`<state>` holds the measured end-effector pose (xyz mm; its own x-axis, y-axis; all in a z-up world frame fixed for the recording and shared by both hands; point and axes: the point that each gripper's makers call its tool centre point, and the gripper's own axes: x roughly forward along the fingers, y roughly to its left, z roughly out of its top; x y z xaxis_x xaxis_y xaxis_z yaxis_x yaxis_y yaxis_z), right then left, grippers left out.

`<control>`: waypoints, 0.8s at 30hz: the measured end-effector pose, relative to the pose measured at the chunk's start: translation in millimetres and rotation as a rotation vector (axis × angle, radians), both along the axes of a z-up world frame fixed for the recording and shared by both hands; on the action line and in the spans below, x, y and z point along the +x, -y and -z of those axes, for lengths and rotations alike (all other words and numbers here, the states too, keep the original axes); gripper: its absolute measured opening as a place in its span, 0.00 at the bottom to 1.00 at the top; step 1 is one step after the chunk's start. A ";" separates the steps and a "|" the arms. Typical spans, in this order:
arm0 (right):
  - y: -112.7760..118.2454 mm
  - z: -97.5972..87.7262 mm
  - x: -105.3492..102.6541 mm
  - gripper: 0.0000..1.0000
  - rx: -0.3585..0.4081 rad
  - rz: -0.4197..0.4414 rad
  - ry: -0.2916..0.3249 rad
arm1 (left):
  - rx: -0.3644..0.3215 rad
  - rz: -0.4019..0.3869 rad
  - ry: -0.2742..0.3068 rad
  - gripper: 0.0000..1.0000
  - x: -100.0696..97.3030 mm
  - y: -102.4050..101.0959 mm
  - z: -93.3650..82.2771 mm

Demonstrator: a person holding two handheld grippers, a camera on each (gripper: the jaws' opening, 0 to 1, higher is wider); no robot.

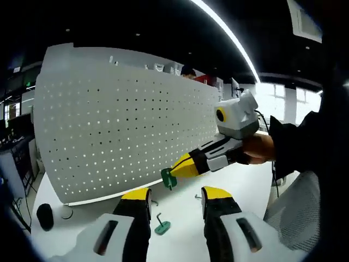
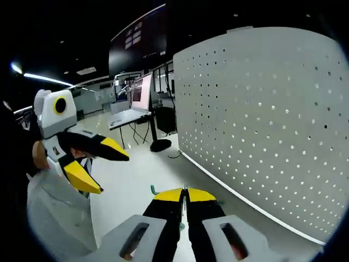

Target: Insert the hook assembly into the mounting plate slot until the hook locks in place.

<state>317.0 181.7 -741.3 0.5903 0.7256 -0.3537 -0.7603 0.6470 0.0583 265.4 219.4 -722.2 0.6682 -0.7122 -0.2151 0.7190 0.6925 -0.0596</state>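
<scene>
The right gripper (image 1: 175, 173) pinches a green hook (image 1: 168, 178) at its jaw tips; in the right gripper view the jaws stand pressed together, green showing beside them. Straight ahead of those tips, near but apart, stands the white perforated mounting plate (image 1: 125, 125), upright along the table's (image 1: 245, 185) far edge. The gripper's long axis points at the plate's lower rows, so the right hand is the nearer one. The left gripper (image 1: 175, 201) hangs back with jaws spread, holding nothing; a second green hook (image 1: 162, 225) lies on the table between its tips.
</scene>
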 end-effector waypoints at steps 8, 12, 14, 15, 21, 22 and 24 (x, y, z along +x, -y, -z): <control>-19.9 -30.5 -18.4 0.01 0.058 -0.020 0.033 | 0.009 -0.048 0.036 0.26 6.4 1.4 -7.8; -24.1 -35.0 -22.5 0.01 0.076 -0.020 0.024 | 0.009 -0.064 0.054 0.20 8.4 0.7 -11.3; -26.0 -36.9 -24.4 0.01 0.083 -0.023 0.021 | 0.013 -0.069 0.071 0.17 9.2 0.8 -13.7; -26.5 -37.7 -25.6 0.01 0.085 -0.024 0.019 | 0.016 -0.066 0.076 0.16 9.3 1.2 -14.0; -30.3 -41.8 -32.2 0.01 0.086 -0.037 0.019 | 0.028 -0.069 0.098 0.10 10.1 2.2 -15.9; -30.6 -42.1 -33.2 0.01 0.082 -0.038 0.021 | 0.032 -0.068 0.101 0.09 9.9 2.2 -16.0; -31.0 -42.2 -34.0 0.01 0.081 -0.042 0.020 | 0.037 -0.065 0.100 0.06 9.4 2.6 -15.5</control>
